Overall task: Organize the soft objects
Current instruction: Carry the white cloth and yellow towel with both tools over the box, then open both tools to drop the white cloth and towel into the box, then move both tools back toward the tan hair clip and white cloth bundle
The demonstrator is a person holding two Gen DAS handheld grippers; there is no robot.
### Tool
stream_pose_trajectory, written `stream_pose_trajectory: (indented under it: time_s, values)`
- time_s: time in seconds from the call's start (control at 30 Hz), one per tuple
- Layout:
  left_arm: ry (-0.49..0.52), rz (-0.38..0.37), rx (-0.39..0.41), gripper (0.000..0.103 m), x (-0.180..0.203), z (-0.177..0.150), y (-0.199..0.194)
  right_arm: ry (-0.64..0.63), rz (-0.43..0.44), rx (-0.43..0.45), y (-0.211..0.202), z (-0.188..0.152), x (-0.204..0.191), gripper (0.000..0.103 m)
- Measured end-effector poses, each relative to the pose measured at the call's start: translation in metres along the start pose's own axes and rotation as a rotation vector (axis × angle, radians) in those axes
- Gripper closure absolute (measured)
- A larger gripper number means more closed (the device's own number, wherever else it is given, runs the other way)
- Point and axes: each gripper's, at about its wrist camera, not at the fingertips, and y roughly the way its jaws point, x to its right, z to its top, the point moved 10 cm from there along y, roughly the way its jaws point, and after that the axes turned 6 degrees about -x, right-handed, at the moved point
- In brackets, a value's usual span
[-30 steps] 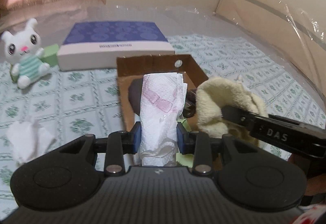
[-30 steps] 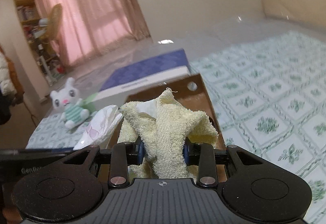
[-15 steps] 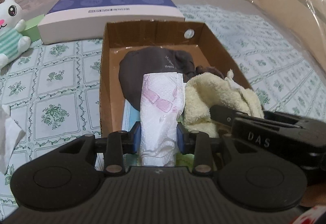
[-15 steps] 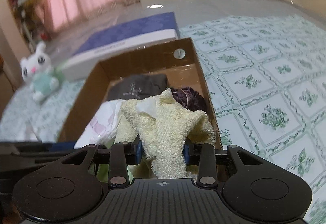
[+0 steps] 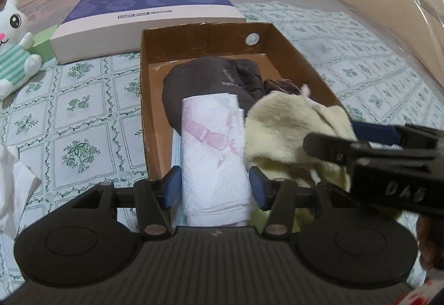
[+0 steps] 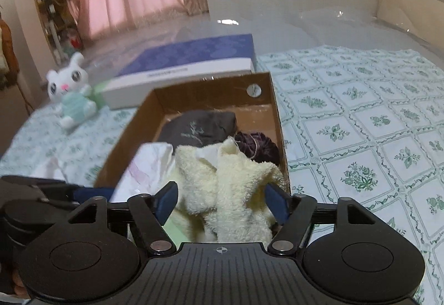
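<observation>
An open cardboard box [image 5: 144,82] [image 6: 277,116] lies on the patterned bed cover. In it are a dark grey cloth [image 5: 216,77] [image 6: 199,124] and a purple bundle [image 5: 283,84] [image 6: 260,146]. A white tissue pack with pink print [image 5: 213,144] [image 6: 144,169] stands between the jaws of my left gripper [image 5: 215,185]. These jaws are opening and the pads are clear of the pack. My right gripper [image 6: 222,203] is opening too. A pale yellow towel [image 6: 230,174] [image 5: 288,127] sags between its pads over the box's near end.
A white plush bunny [image 5: 14,41] [image 6: 72,94] sits at the left beside a green block [image 5: 43,41]. A flat blue-and-white box [image 5: 149,7] [image 6: 188,63] lies behind the cardboard box. A crumpled white tissue [image 5: 14,180] is at the near left.
Both grippers came down over the cardboard box. Their jaws, shut on the tissue pack and the towel before, have spread apart and the pads have come off both.
</observation>
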Motion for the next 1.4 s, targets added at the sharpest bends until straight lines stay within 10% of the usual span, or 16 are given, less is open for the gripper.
stream_pose_trajectory:
  time_s: [1.4]
  values:
    - [0.001,0.028,0.092,0.043,-0.065,-0.145,-0.192,0.039,0.137,0.028,-0.140,-0.093,-0.112,0.031]
